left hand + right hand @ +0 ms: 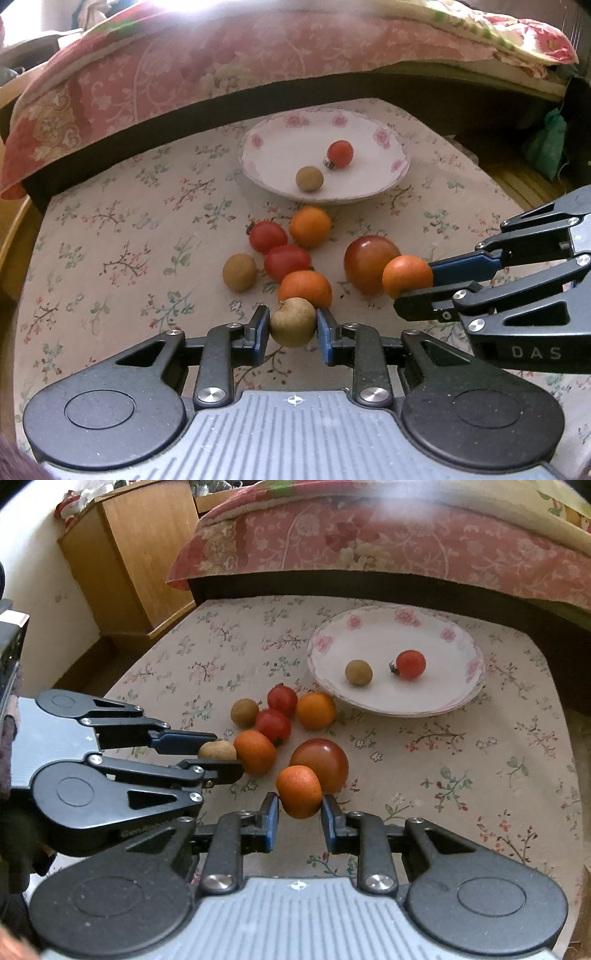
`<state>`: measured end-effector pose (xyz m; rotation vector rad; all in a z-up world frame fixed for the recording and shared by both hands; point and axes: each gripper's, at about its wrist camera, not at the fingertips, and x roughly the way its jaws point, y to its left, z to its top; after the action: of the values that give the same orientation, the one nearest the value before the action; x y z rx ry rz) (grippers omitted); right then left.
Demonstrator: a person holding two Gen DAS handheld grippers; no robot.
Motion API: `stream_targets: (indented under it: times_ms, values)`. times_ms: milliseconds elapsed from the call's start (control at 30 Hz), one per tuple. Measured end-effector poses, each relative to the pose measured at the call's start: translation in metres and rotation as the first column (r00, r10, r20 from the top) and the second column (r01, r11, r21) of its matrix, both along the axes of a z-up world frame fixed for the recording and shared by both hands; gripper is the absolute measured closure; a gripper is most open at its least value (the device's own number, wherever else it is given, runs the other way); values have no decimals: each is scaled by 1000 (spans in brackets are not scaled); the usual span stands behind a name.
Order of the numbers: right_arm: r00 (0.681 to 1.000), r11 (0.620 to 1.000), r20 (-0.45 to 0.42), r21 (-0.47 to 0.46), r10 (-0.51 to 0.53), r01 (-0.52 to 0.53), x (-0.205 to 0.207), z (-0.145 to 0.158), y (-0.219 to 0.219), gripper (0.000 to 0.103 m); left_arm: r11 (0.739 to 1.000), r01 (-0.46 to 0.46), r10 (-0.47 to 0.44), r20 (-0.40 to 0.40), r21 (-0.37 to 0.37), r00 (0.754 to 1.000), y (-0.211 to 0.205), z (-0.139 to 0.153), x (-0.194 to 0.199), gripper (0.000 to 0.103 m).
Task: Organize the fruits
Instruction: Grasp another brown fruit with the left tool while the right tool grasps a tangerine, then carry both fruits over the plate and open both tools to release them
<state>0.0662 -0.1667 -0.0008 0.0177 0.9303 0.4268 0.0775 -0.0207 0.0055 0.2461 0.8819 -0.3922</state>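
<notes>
Floral tablecloth [110, 229], bed behind. We had left gripper [292, 325] clamped on longan [293, 322], right gripper [300, 805] on orange [299, 792]. Best lift clear, lower gently into plate [391, 147].

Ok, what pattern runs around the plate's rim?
Pink roses on white around the plate rim, clearest in the right wrist view.

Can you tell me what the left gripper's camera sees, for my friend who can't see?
The left gripper pinches a small tan fruit above a flowery tablecloth. Beside it the right gripper holds a small orange, and a plate waits behind.
</notes>
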Motion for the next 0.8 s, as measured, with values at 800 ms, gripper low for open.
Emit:
stream_targets:
  times_ms: [800]
  values:
    - [998, 998, 32, 13, -56, 56, 18, 14, -20, 76, 999, 12, -11, 37, -46, 999, -25, 21, 21, 68]
